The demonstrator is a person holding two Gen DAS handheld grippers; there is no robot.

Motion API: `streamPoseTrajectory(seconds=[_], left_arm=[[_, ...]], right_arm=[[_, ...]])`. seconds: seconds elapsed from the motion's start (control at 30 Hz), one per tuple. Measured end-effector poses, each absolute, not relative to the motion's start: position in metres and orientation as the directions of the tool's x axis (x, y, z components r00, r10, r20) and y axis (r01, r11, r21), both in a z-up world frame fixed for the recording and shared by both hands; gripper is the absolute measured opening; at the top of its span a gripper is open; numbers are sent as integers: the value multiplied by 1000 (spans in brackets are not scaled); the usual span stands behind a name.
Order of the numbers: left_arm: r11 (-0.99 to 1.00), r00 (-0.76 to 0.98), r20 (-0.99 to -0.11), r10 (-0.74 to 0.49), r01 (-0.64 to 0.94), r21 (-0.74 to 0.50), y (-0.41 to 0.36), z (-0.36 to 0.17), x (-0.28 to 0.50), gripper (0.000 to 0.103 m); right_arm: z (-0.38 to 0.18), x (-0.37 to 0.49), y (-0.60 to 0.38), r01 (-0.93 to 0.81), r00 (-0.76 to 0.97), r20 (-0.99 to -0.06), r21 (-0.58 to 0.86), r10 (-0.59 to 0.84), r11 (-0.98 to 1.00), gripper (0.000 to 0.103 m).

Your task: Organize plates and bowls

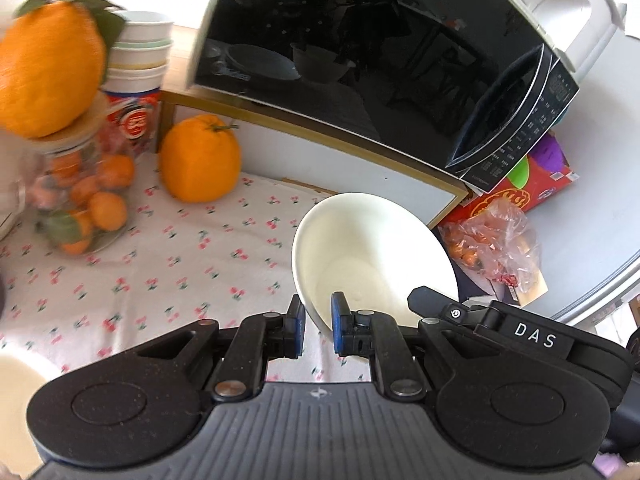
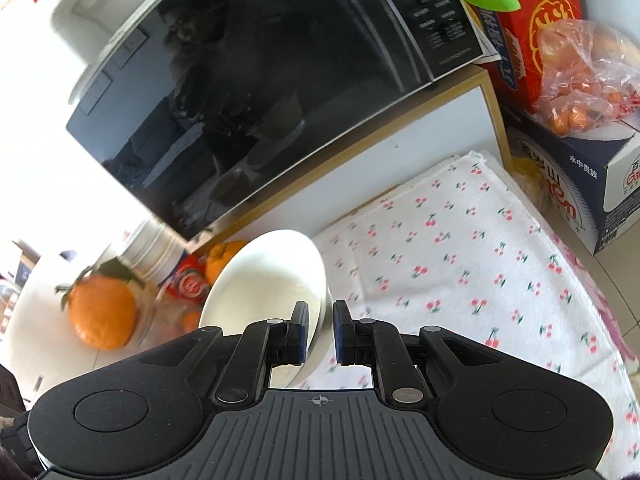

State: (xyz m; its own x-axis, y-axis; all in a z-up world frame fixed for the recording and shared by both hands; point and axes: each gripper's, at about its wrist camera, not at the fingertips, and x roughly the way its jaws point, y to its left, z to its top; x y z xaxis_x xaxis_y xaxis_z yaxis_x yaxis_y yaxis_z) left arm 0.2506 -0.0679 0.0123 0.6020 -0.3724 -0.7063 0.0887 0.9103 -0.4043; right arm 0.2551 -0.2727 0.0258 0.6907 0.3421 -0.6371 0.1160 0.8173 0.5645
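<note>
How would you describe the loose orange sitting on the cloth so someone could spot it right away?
Start at the big black microwave on its white shelf. Below its left corner, on the cherry-print cloth, sits a single large orange with a short stem. Unlike the small oranges packed in the glass jar beside it, or the one perched on the jar's lid, it rests directly on the cloth.

A black-doored microwave (image 1: 360,60) sits on a gold-edged white stand (image 2: 400,152) above a cherry-print cloth (image 2: 480,248). Bright daylight washes the pale floor (image 1: 600,208).
</note>
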Motion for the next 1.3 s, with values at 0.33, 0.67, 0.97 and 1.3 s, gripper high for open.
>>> streamPoseTrajectory(seconds=[0.33,0.67,0.97,1.3], left_arm=[[894,601,-704,-380,44,-445,-31,17,209,12],[878,617,-692,-375,-2,-478,3,16,173,12],[884,629,-700,-336,-44,-464,28,12,151,12],[887,636,-708,-308,-76,-455,62,15,137,12]], right_arm=[[42,214,-239,72,670,-645,548,367,833,14],[48,185,-207,39,635,-664,538,395,842,14],[37,170,-174,42,595,-684,550,422,834,14],[41,165,-133,1,578,-683,548,447,836,15]])
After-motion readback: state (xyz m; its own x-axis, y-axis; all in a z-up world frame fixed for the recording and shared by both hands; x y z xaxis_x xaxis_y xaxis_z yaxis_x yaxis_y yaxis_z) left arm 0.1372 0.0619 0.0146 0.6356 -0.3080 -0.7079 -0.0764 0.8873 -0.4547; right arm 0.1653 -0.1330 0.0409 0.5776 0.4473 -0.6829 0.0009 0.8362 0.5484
